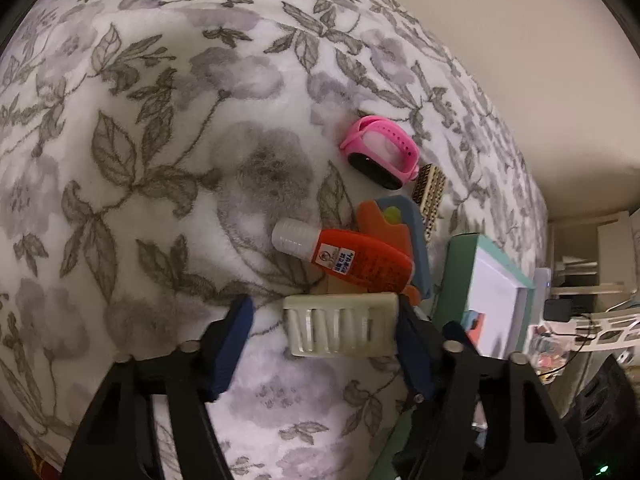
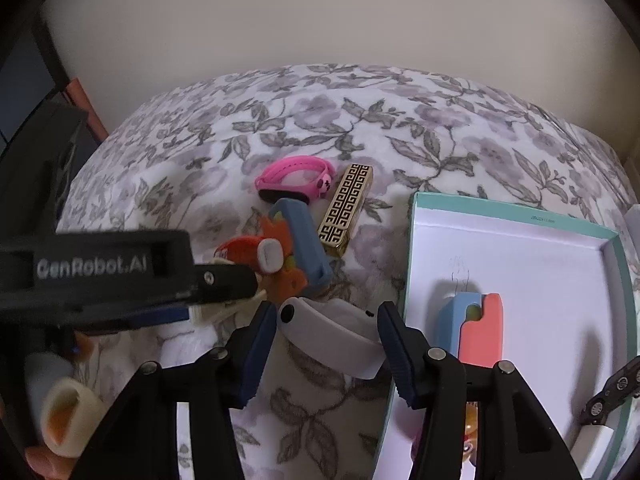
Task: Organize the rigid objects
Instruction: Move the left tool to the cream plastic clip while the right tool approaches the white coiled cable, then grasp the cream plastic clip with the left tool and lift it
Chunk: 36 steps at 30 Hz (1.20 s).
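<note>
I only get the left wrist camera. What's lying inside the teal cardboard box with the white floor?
Observer: A blue and coral plastic block lies on the floor of the teal cardboard box.
Operator: Anything else in there?
Observer: A black folding tool, near its right wall.
Operator: Where's the right gripper?
Observer: The right gripper is open, its fingers on either side of a pale grey curved plastic piece on the floral blanket, just left of the box.
</note>
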Available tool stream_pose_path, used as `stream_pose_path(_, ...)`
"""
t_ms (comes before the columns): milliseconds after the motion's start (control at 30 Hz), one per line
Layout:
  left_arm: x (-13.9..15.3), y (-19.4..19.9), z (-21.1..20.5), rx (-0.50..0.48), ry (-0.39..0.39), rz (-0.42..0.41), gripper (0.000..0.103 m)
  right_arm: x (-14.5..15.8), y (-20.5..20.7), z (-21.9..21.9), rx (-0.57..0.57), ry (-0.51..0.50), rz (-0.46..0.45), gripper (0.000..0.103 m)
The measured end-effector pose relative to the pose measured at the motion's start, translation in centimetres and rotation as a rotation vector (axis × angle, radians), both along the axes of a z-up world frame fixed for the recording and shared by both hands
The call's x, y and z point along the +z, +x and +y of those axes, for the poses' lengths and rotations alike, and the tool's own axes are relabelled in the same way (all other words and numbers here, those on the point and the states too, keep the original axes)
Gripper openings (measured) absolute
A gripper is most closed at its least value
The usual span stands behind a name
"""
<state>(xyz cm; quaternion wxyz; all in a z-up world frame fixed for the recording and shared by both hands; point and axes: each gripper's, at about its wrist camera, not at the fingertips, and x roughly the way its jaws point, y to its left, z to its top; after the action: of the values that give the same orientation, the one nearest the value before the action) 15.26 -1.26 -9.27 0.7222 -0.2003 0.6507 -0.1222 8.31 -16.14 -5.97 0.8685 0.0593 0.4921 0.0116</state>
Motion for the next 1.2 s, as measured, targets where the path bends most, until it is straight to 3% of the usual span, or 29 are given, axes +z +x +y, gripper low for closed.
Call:
stream_pose_path(100,0.3,-0.1,0.0,0.001,-0.002,-0.007,0.062,0.0,-0.5,0.3,0.027,0.009,0.011,0.048)
stream_pose_path(400,0.2,-0.5,0.1,-0.004,-0.013,-0.002,0.062,-0.1,-1.6,1.8,0.09,-0.074,0.03,0.044)
stream_pose_path(600,0.2,-0.8,-0.7,-0.031,0.001,0.002,0.062,-0.4,-2.1,2.7,0.124,-0.089,0.044,0.032)
stream_pose_path(1200,-0.1,-1.1,-1.9,-0.081,0.028,0.014,0.062,-2.7,-2.1,1.9,0.102,0.015,0.081,0.03)
